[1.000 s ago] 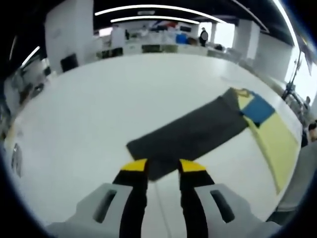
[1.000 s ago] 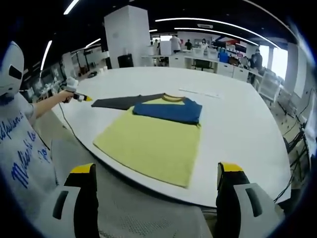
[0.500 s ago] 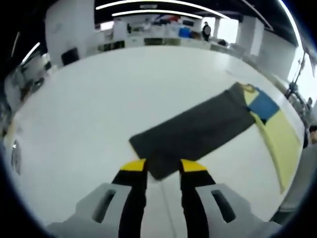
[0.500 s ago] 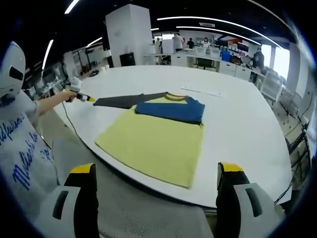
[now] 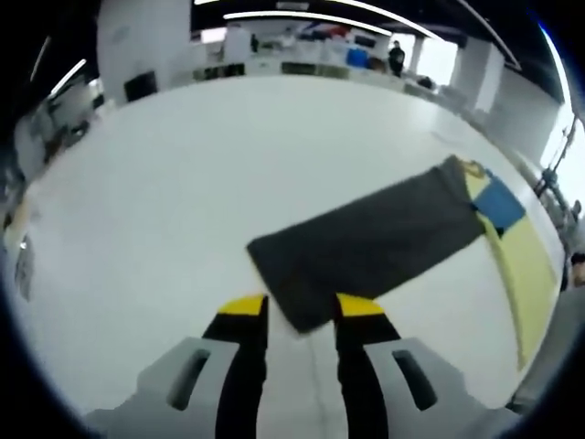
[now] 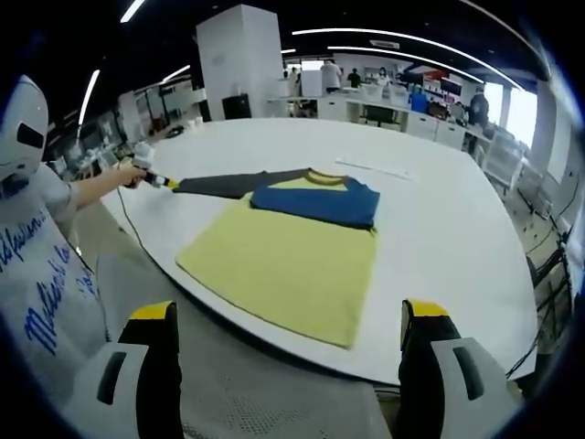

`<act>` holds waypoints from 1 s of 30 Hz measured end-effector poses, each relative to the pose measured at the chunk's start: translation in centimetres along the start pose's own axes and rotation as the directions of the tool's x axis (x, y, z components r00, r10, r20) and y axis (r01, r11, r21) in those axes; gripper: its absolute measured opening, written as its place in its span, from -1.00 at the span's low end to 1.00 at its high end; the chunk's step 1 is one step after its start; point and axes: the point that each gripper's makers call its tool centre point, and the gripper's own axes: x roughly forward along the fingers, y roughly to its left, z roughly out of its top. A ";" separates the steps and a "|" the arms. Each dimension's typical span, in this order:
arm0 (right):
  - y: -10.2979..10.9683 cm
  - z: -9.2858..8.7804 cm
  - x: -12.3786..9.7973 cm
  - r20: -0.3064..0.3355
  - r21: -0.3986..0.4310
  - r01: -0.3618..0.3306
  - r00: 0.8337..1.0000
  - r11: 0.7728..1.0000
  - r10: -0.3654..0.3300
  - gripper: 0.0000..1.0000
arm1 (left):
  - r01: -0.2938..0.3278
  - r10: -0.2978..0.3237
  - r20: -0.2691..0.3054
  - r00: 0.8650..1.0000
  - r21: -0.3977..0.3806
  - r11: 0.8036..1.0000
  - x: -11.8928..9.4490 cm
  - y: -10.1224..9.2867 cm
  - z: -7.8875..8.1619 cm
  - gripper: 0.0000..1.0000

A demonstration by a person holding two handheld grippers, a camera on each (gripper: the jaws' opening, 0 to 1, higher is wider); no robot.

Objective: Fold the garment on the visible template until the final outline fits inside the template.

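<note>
The garment (image 6: 291, 252), yellow-bodied with a blue folded sleeve and a dark grey sleeve (image 5: 370, 245) stretched out, lies flat on the white tabletop (image 5: 183, 183). The left tool (image 5: 301, 309) now straddles the cuff, nearer than before, jaws parted; the right tool (image 6: 288, 315) stays spread wide.

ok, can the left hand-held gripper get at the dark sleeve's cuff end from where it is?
Probably yes. The left hand-held gripper is open with the cuff end of the dark sleeve right at its jaw tips, flat on the white table, nothing lying between them.
</note>
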 end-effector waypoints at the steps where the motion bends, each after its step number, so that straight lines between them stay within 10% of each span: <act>1: -0.1 0.0 0.0 0.001 0.002 0.002 1.000 1.000 -0.002 1.00 | -0.006 0.006 0.005 1.000 -0.010 1.000 0.0 0.2 0.0 -0.51; 30: -0.7 0.8 -0.4 0.039 0.011 0.036 0.999 0.999 -0.036 1.00 | -0.034 0.034 -0.002 0.999 0.013 0.999 1.1 0.6 -0.6 -0.64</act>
